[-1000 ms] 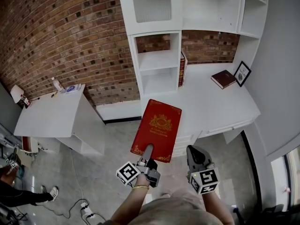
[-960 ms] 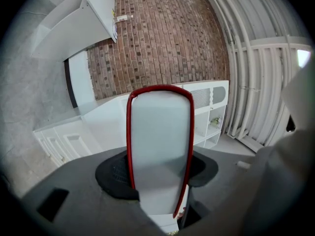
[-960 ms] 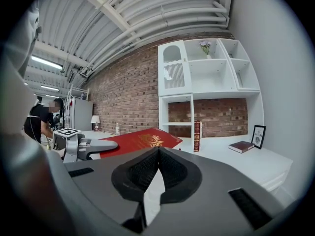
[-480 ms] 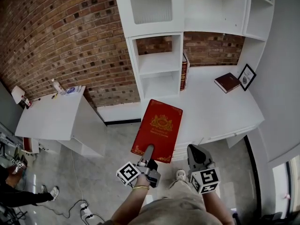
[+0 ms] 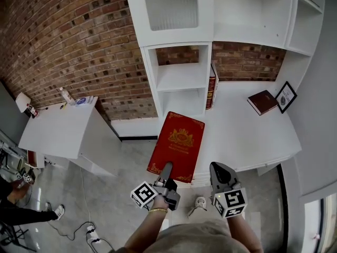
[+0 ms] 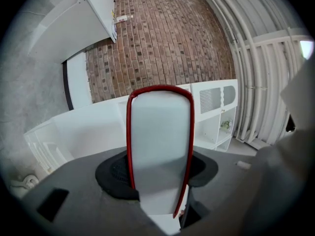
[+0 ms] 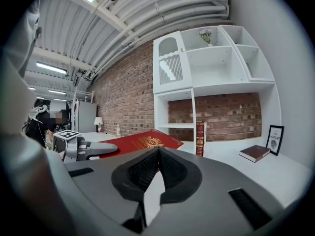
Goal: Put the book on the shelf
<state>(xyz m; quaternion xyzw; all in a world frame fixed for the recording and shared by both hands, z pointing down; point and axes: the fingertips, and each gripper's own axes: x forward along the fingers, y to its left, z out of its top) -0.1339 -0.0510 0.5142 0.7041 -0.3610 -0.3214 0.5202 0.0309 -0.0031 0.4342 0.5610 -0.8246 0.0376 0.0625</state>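
A large red book (image 5: 176,145) with a gold crest on its cover is held flat in front of me, its near edge in my left gripper (image 5: 166,172), which is shut on it. In the left gripper view the book (image 6: 160,141) shows edge-on, white pages rimmed in red, between the two dark pads (image 6: 112,173). My right gripper (image 5: 220,174) hangs beside it, shut and empty, its jaws meeting at the tip (image 7: 158,154). From there I see the red book (image 7: 140,142) and the left gripper (image 7: 88,149). The white shelf unit (image 5: 181,78) stands ahead with bare cubbies.
A dark red book (image 5: 212,86) stands upright against the shelf on the white desk (image 5: 247,138). A brown book (image 5: 262,101) and a framed picture (image 5: 286,96) lie farther right. A white side table (image 5: 58,133) stands left. A person's legs (image 5: 21,212) and floor cables (image 5: 95,236) show lower left.
The shelf and desk have slid lower and closer in the head view. Both grippers and the red book keep their places in front of me.
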